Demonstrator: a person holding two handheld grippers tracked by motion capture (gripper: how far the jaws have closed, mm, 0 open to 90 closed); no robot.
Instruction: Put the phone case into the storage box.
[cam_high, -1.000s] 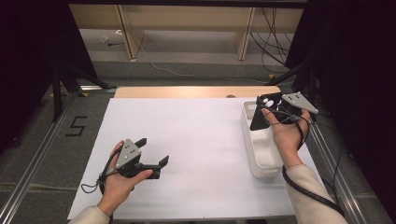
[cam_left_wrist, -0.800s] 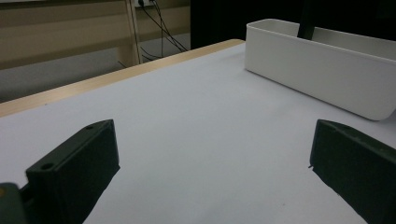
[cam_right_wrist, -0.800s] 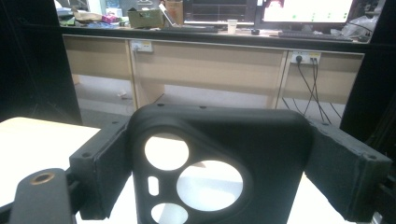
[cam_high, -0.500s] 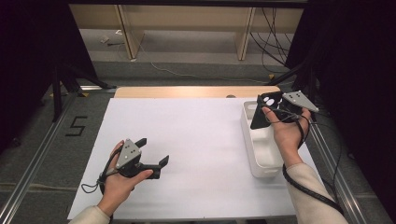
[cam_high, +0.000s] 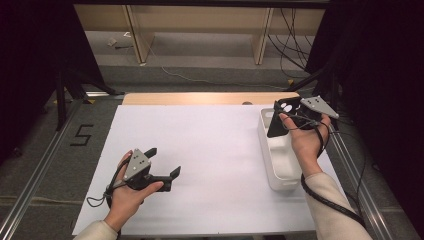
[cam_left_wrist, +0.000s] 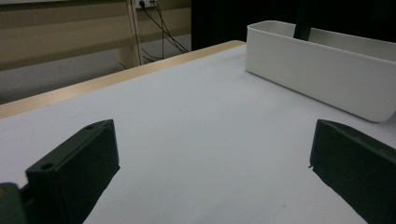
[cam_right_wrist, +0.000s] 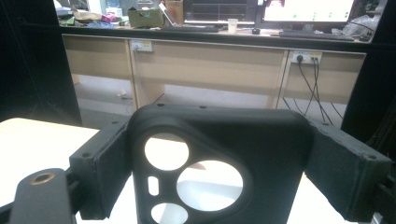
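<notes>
Tool, left (cam_high: 162, 162): lay low over the white desk (cam_high: 210, 150) at lower left of the high view, held in the person's left hand (cam_high: 127, 192), jaws wide apart with nothing between them; its own view showed bare desk between the two black jaws.

Bin (cam_high: 280, 155): white, oblong, open-topped, at right of centre in the high view and at upper right of the left gripper view (cam_left_wrist: 327, 70). What lay inside could not be made out.

Phone case (cam_right_wrist: 219, 163): black, with round and slotted camera cut-outs, standing upright across the centre of the right gripper view; in the high view (cam_high: 281, 117) it hung above the far end of the bin, at upper right. Judged light, thin-walled and somewhat flexible, matt rather than slippery, not fragile; likely to bow if squeezed hard. Best taken across its two long side walls, clear of the cut-out corner where the shell is weakest.

Tool, right (cam_high: 285, 117): held in the right hand (cam_high: 307, 140), jaws closed on the case's opposite edges, one pad at each side.
</notes>
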